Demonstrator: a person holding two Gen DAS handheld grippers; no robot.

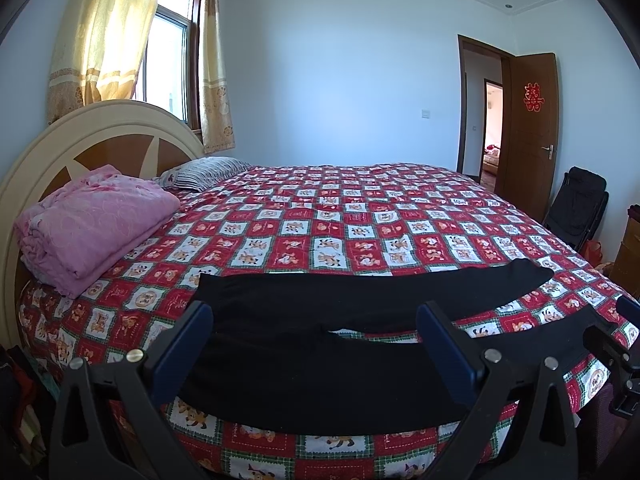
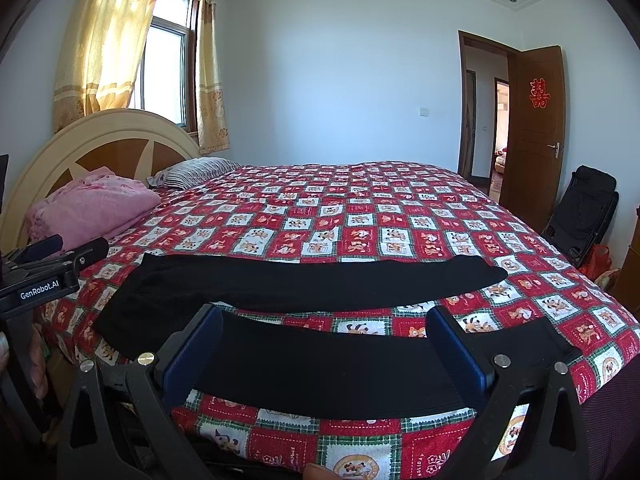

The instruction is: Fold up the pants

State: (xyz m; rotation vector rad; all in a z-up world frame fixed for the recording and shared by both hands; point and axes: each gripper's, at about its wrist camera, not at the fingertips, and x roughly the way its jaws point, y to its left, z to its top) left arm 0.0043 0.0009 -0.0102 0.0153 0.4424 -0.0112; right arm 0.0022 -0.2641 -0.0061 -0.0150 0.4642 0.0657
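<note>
- Black fabric is lying spread along the near edge of the bed: the pants (image 1: pixel 320 320) are laid out flat on the red patchwork quilt (image 1: pixel 320 216), both legs running crosswise to the fingers of either gripper, waist off to the left and cuffs off to the right.
- The left gripper (image 1: pixel 314 340) is hovering with its blue pads (image 1: pixel 188 340) spread wide and nothing between them; the nearer leg and the crotch are lying just ahead of and below the fingertips.
- The right gripper (image 2: pixel 326 344) is likewise gaping wide and holding nothing; the nearer leg is passing straight across between its fingers, with the farther leg lying just beyond the tips.
- I am judging the left gripper nearer the waist end and the right nearer the cuffs, so each would be taking its own end of the long axis.
- The two legs are lying slightly splayed, a wedge of quilt showing between them ahead of the right fingers.
- The near edge of the nearer leg seems to be draping at the mattress edge; the gripper frames are covering part of it, so I cannot tell how far it hangs.
- The waistband's detail is getting lost in the flat black; seams and pockets are not making themselves out.
- A folded pink blanket (image 1: pixel 92 224) and a striped pillow (image 1: pixel 204 172) are sitting well beyond the left fingers, by the headboard (image 1: pixel 100 128).
</note>
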